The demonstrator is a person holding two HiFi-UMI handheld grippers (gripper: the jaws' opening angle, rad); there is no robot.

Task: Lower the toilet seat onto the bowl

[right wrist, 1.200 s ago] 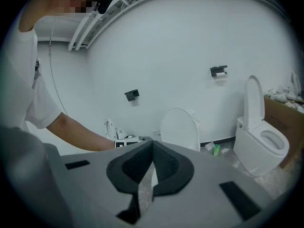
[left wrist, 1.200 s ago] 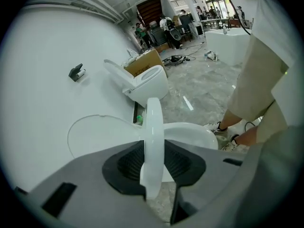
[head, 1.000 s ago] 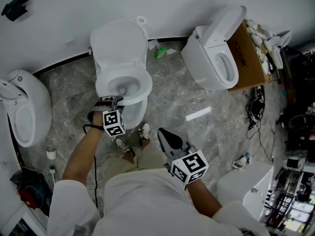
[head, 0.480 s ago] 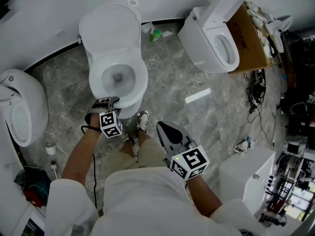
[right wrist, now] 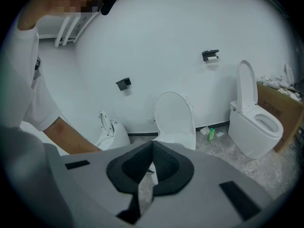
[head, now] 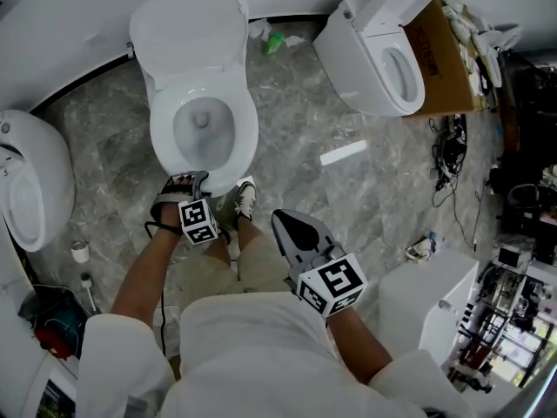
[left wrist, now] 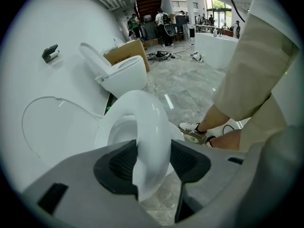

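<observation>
The white toilet stands against the wall with its lid raised. Its seat lies flat on the bowl. My left gripper is at the front edge of the seat. In the left gripper view the seat's rim runs between the jaws of the left gripper, which are opening, and the pads stand beside it. My right gripper hangs over the person's leg, away from the toilet. In its own view the right gripper is shut with nothing in it, and the lid shows beyond.
A second toilet with its lid up stands at the right, against a cardboard box. A white fixture is at the left. A green bottle, a white strip, cables and the person's shoe are on the marble floor.
The head view has shifted, so the toilet sits higher and further left in it. The left gripper stays at the seat's front edge. The right gripper has hardly moved.
</observation>
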